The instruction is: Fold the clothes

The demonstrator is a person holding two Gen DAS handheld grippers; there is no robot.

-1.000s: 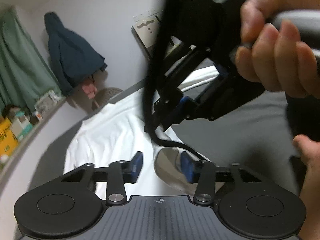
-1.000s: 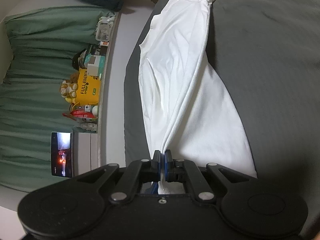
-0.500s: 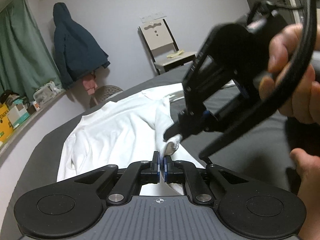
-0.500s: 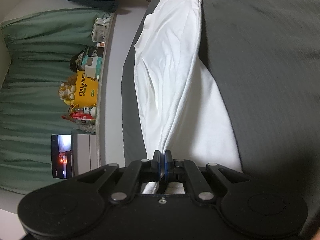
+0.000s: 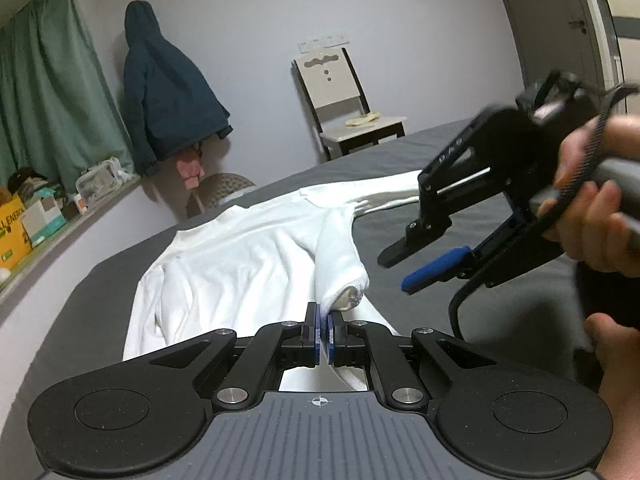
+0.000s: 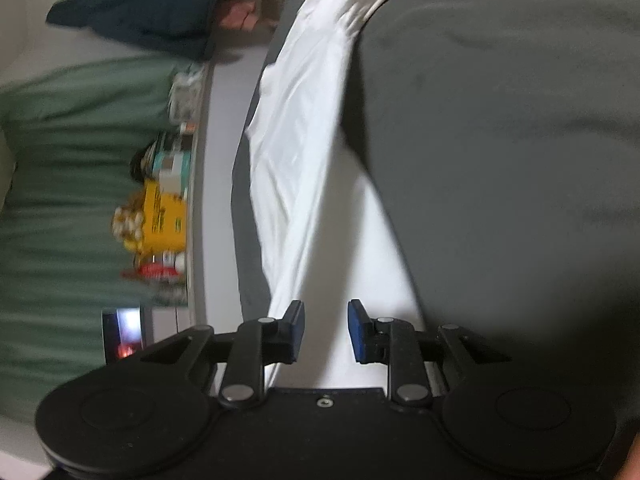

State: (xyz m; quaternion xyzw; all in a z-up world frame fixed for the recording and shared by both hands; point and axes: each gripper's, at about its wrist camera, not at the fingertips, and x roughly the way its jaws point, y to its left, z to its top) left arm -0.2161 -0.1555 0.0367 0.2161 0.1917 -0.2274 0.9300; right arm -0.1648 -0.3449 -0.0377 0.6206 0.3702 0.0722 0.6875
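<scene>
2 low wrist views, shared shirt (image 5: pixel 240 264)

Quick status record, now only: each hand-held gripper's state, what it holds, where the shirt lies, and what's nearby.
left hand-held gripper: shut on the sleeve cuff
right hand-held gripper: open, holding nothing, above the shirt
shirt: white, long-sleeved, spread on the grey bed, wrinkled
far sleeve: stretched out across the bed
right hand: gripping the right gripper's handle
nearby: chair and dark jacket by the wall
fold: not yet made

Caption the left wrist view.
Left gripper pinches white shirt's cuff; open right gripper beside it.
</scene>
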